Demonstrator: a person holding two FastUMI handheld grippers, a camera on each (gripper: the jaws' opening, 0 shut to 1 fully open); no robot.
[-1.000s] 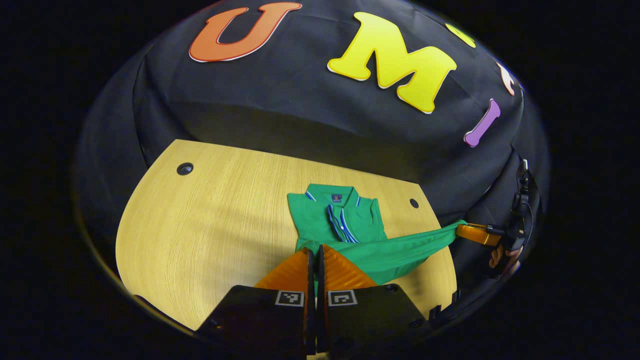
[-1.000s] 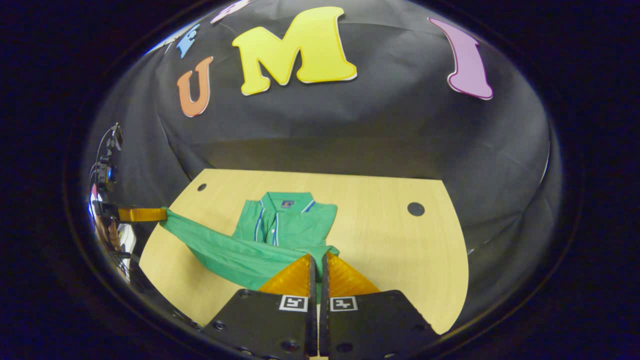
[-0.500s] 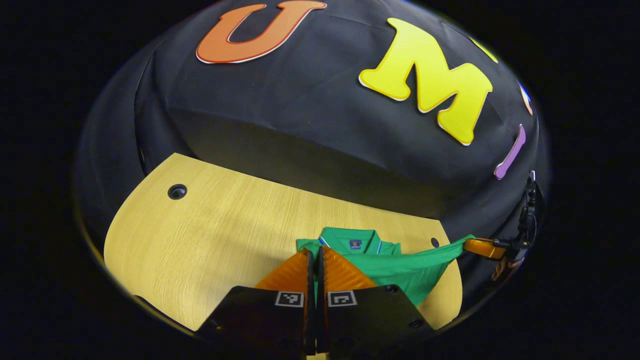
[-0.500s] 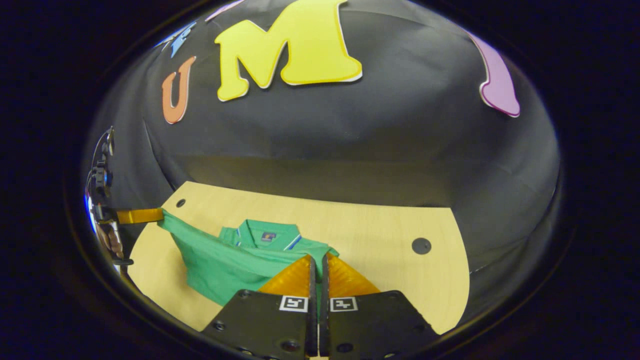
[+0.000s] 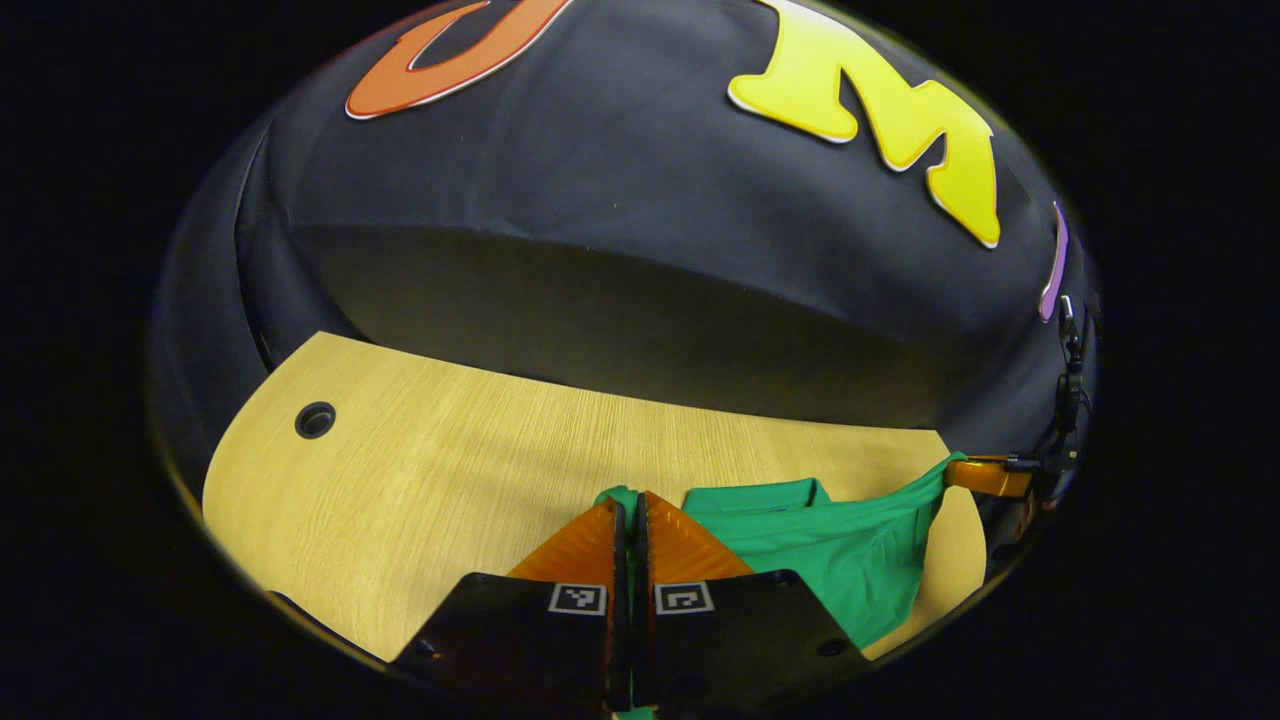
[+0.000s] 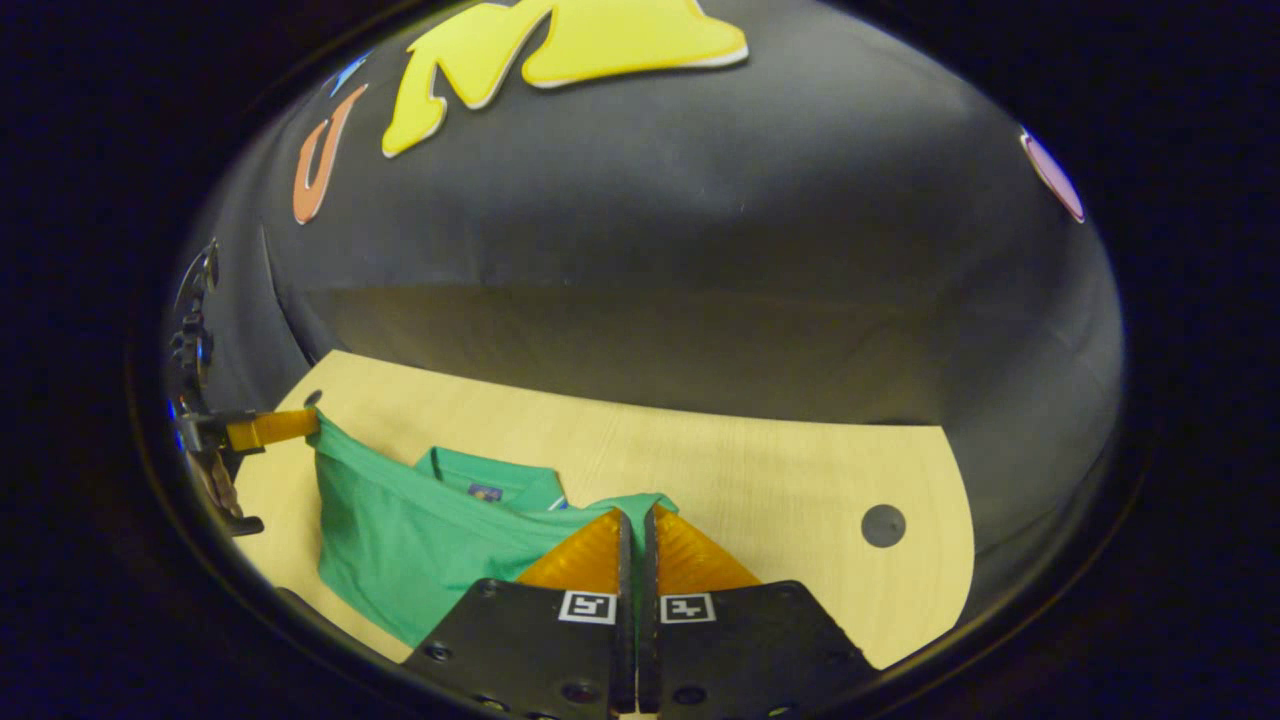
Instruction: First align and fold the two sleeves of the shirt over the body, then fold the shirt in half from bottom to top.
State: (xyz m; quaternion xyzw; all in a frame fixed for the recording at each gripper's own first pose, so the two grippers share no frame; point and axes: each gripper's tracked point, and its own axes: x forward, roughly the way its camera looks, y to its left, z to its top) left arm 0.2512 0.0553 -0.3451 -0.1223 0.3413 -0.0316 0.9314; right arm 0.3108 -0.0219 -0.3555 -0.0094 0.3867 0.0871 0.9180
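A green polo shirt (image 5: 840,550) lies on the wooden table (image 5: 440,470), its bottom hem lifted and stretched between both grippers. My left gripper (image 5: 630,503) is shut on one hem corner, green cloth showing between its fingers. Far right in the left gripper view, the right gripper (image 5: 985,476) pinches the other corner. In the right gripper view my right gripper (image 6: 635,518) is shut on the hem of the shirt (image 6: 400,530), whose collar (image 6: 485,478) peeks above the raised cloth. The left gripper (image 6: 265,428) holds the far corner at the left, with a hand below it.
The table (image 6: 760,480) has round cable holes (image 5: 315,420) (image 6: 883,525) near its far corners. The black booth wall rises right behind the table's back edge. Bare wood stretches to the left of the shirt in the left gripper view and to its right in the right gripper view.
Both grippers carried the raised hem forward toward the collar. The hanging cloth now hides most of the shirt's body and placket; only the collar top shows.
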